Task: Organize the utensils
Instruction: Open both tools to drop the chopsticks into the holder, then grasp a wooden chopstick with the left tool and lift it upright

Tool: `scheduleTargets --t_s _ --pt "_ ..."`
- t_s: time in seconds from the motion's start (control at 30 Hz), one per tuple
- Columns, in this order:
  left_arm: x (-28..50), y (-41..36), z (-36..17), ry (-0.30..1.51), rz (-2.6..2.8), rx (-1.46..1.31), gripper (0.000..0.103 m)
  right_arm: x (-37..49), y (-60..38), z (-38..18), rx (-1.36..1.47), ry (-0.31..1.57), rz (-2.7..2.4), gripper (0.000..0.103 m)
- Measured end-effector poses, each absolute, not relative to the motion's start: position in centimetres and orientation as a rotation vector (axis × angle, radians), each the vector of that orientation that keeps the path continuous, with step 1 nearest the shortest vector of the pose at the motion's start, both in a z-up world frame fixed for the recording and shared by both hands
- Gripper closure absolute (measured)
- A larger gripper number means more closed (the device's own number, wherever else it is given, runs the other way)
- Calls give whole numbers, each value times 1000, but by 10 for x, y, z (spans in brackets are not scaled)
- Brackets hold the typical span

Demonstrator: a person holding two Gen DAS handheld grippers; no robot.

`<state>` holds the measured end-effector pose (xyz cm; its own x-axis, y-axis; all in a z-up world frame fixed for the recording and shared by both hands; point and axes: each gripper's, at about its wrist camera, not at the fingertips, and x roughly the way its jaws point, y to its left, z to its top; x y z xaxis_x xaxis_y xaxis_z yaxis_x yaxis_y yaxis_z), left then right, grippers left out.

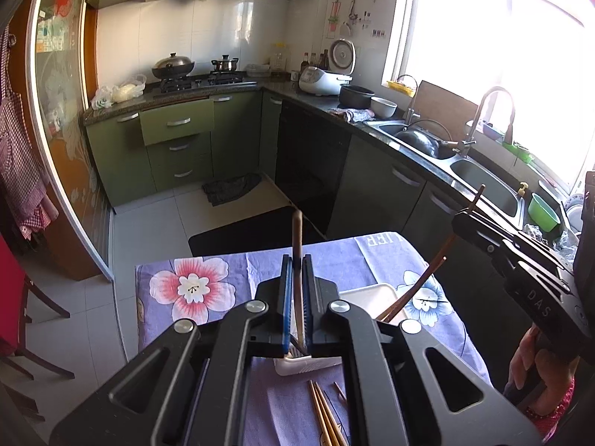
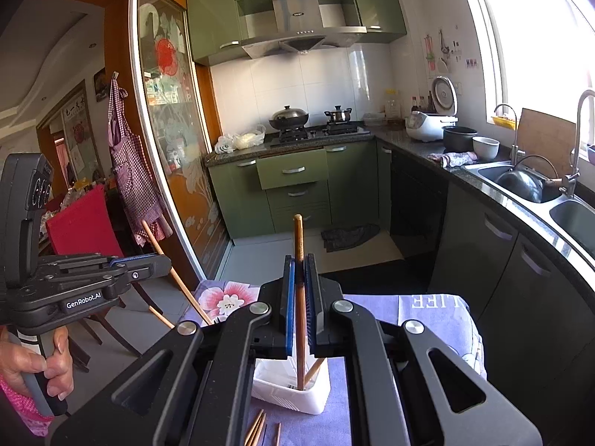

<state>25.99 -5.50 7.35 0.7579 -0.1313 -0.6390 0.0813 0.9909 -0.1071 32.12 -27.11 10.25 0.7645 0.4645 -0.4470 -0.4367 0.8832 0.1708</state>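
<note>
My left gripper [image 1: 296, 260] is shut on a brown chopstick [image 1: 296, 234] held upright, its lower end in a white utensil holder [image 1: 297, 366] on the table. My right gripper [image 2: 298, 260] is shut on another wooden chopstick [image 2: 299, 245], upright with its tip inside the same white holder [image 2: 293, 390]. A second stick [image 2: 315, 368] leans in the holder. Several loose chopsticks [image 1: 325, 414] lie on the cloth in front of the holder, also in the right wrist view [image 2: 256, 427]. Each gripper shows in the other's view: the right one [image 1: 465, 219], the left one [image 2: 163, 264].
The table has a purple flowered cloth [image 1: 193, 286]. A red chair [image 2: 83, 223] stands to the left. Green cabinets [image 1: 174, 141], a stove [image 1: 200, 81] and a double sink [image 1: 446, 156] line the kitchen beyond. A dark mat [image 1: 253, 230] lies on the floor.
</note>
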Motion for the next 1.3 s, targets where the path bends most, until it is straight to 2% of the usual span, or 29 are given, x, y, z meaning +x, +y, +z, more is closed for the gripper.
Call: scheduleTargets --t_s 0.1,0.17,0.3,0.37,0.47,0.57,0.73,0.83,0.93,1.07,1.3 --pt "261 -51 62 725 -110 -88 92 324 -270 89 58 531 497 96" --pt "259 -49 62 721 -106 -96 76 322 -270 85 56 531 495 92" --pt "246 -48 73 687 -105 -94 72 306 -274 93 62 503 504 92" --pt "235 -50 81 668 -106 -90 64 293 -281 101 77 478 512 92" --pt "214 -55 82 667 -107 -78 53 262 -294 107 83 446 513 83" --pt "197 -62 59 735 -120 -82 48 229 -309 92 78 454 507 81" --pt "185 -80 -28 967 -173 -97 48 189 -328 29 80 575 497 80" --pt "186 -91 -80 1092 -176 -104 50 175 -342 -11 108 645 470 75" --pt "191 -95 -118 1180 -155 -110 67 168 -357 -44 174 711 477 75" --pt "198 -97 -141 1213 -100 -88 68 162 -375 -70 249 747 477 75" --pt "206 -103 -149 1231 -73 -54 68 165 -392 -83 305 769 466 75"
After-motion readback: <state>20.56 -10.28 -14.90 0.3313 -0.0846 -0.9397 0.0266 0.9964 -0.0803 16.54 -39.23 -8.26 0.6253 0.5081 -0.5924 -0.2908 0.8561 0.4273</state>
